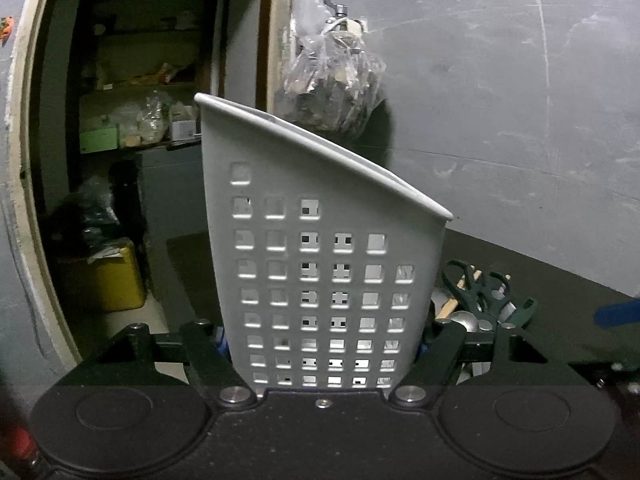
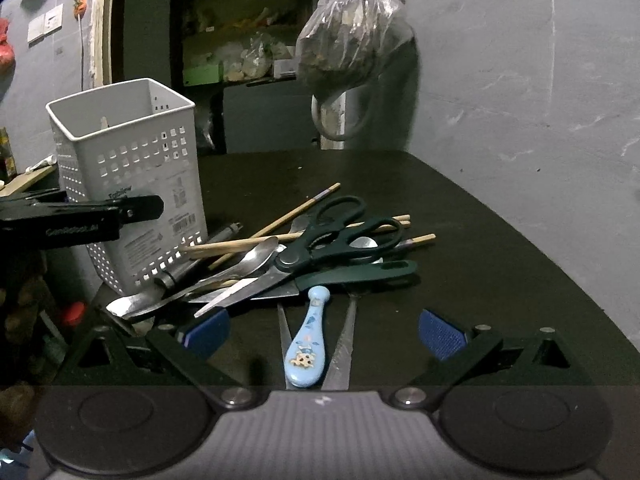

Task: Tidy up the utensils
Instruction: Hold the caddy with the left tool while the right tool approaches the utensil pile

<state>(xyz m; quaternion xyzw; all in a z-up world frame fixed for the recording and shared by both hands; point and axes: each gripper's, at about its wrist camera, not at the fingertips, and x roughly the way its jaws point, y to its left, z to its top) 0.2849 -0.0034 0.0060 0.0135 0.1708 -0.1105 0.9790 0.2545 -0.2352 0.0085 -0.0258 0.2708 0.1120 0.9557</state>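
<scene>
A grey perforated utensil holder (image 1: 320, 272) fills the left wrist view; my left gripper (image 1: 322, 350) is shut on its base. It also shows in the right wrist view (image 2: 132, 184), upright at the table's left, with the left gripper's finger (image 2: 132, 206) against it. A pile of utensils lies beside it: green-handled scissors (image 2: 320, 248), wooden chopsticks (image 2: 280, 224), spoons (image 2: 248, 260), a green-handled knife (image 2: 352, 274), metal tongs (image 2: 344, 340) and a light blue cartoon-printed handle (image 2: 308, 344). My right gripper (image 2: 322, 334) is open, straddling the blue handle and tongs.
The dark table (image 2: 480, 248) runs out to the right and back toward a grey wall (image 2: 520, 80). A plastic bag (image 2: 352, 32) hangs on the wall behind the table. An open doorway with cluttered shelves (image 1: 136, 112) lies behind the holder.
</scene>
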